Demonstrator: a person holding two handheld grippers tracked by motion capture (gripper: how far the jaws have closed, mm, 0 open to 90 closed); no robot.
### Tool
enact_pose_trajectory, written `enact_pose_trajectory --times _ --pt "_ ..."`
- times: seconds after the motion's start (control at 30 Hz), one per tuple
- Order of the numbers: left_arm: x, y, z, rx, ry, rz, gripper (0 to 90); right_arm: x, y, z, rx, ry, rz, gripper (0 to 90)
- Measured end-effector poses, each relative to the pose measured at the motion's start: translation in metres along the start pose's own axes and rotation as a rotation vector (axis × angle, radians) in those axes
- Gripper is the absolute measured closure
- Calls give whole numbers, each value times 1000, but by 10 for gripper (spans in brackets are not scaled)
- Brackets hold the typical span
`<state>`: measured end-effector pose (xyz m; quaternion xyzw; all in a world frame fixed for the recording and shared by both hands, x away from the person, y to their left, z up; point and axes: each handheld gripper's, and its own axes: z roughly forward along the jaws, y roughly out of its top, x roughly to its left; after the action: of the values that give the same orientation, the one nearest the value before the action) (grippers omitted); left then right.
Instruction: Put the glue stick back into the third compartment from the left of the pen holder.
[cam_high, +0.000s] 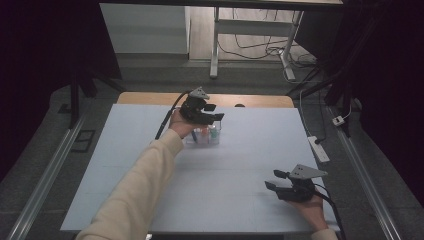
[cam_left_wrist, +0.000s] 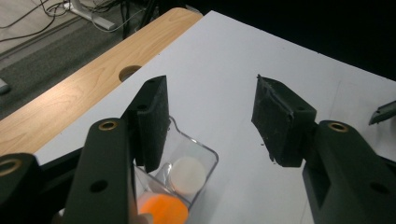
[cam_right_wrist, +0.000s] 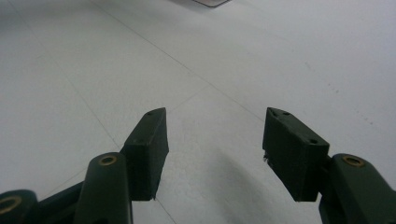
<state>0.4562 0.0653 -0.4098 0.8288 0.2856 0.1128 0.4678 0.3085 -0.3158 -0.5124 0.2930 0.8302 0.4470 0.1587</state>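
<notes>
A small clear plastic container (cam_high: 202, 136) stands on the white tabletop (cam_high: 240, 160) at centre back, with several small capped items inside. In the left gripper view the container (cam_left_wrist: 205, 156) shows a white round cap (cam_left_wrist: 187, 175) and an orange one (cam_left_wrist: 161, 210). My left gripper (cam_high: 216, 112) hovers just above it and is open; in its own view the left gripper (cam_left_wrist: 212, 93) has nothing between its pads, and the container sits under the left jaw. My right gripper (cam_high: 275, 180) rests open near the front right, and the right gripper (cam_right_wrist: 215, 126) faces bare tabletop.
A wooden strip with a round hole (cam_left_wrist: 128, 72) runs along the table's far edge. A power strip (cam_high: 318, 148) lies on the floor to the right. A desk frame (cam_high: 215, 45) and cables stand beyond the table. The person's cream sleeve (cam_high: 140, 185) crosses the front left.
</notes>
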Motion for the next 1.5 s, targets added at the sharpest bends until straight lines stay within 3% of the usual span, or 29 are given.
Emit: enact_pose_trajectory --times 0.53,0.77,1.5 --pt "-19 -41 -36 -6 8 29 473 1 0 0 5 -1 -1 401" --pt "-27 -65 -48 -17 -6 -10 471 0 0 1 4 2 0 401" --pt "-55 -156 -108 3 52 -67 403 1 0 -1 3 -7 0 401"
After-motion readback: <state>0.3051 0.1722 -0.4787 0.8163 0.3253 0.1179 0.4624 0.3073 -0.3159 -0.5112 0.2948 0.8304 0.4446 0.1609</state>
